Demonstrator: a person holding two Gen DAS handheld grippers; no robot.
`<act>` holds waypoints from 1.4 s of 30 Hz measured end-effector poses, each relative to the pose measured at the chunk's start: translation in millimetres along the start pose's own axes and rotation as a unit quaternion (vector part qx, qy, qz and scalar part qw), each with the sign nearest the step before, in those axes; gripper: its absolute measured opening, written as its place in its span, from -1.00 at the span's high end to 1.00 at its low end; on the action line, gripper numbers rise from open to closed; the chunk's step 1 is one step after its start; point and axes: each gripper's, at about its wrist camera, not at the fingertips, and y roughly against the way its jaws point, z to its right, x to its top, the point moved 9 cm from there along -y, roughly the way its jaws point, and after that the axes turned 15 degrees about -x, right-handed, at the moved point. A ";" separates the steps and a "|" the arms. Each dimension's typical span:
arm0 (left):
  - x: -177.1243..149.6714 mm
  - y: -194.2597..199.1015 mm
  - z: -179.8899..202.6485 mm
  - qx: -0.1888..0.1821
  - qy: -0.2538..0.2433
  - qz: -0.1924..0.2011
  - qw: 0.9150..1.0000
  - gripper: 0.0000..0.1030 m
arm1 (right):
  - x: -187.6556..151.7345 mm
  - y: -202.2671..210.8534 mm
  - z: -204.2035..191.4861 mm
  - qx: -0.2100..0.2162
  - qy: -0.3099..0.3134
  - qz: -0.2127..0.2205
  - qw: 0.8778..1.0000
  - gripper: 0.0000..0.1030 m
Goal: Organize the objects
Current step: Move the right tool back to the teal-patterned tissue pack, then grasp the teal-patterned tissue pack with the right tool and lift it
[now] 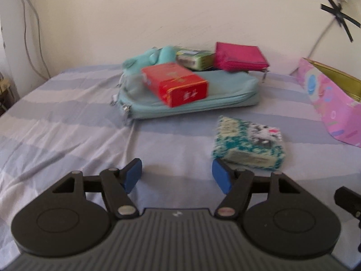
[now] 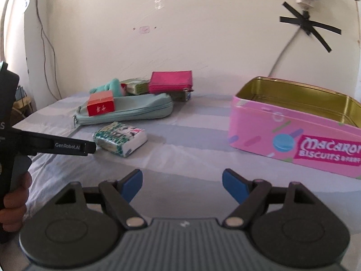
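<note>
lying just ahead-right of the gaping left hand-held gripper (image 1: pixel 177 176), patterned tissue pack (image 1: pixel 248 143)

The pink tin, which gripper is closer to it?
Right. The right gripper is open just in front of the pink tin. The left gripper is further left, by the tissue pack.

- Bed (image 2: pixel 191 135) under a striped lilac and white sheet.
- Lying directly on it: teal zip pouch (image 2: pixel 140 110), patterned tissue pack (image 2: pixel 120 139), open pink biscuit tin (image 2: pixel 293 133).
</note>
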 end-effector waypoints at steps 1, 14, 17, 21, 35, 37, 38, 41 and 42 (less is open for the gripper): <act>0.1 0.7 -2.7 -0.002 0.004 0.002 1.000 -0.40 | 0.6 -1.1 -2.7 0.003 0.003 -0.001 1.000 -0.56; 2.6 11.5 -24.2 -0.069 0.091 0.055 0.992 -0.40 | 35.4 -51.4 -78.1 0.103 0.099 -0.013 0.990 -0.79; 3.6 12.9 -31.4 -0.090 0.121 0.067 0.986 -0.40 | 34.9 -61.9 -96.3 0.114 0.142 -0.015 0.983 -0.80; 4.2 12.2 -34.7 -0.097 0.131 0.069 0.984 -0.40 | 35.6 -66.0 -113.4 0.133 0.175 -0.008 0.975 -0.60; 2.1 9.3 -17.3 -0.106 0.089 0.051 0.989 -0.40 | 5.3 -21.7 -31.8 0.080 0.143 -0.010 0.986 -0.24; 1.1 7.5 -4.8 -0.107 0.058 0.039 0.992 -0.41 | -1.8 -13.5 -8.9 0.059 0.135 -0.012 0.989 -0.24; 0.2 6.8 6.0 -0.109 0.034 0.031 0.993 -0.41 | -6.4 -8.5 5.1 0.045 0.128 -0.013 0.991 -0.25; -4.4 7.2 40.2 -0.155 0.014 0.012 0.988 -0.41 | -15.7 0.9 30.5 0.019 0.109 -0.012 0.994 -0.31; -6.3 7.3 53.4 -0.180 0.017 0.002 0.983 -0.41 | -18.5 3.6 36.6 0.011 0.103 -0.012 0.995 -0.34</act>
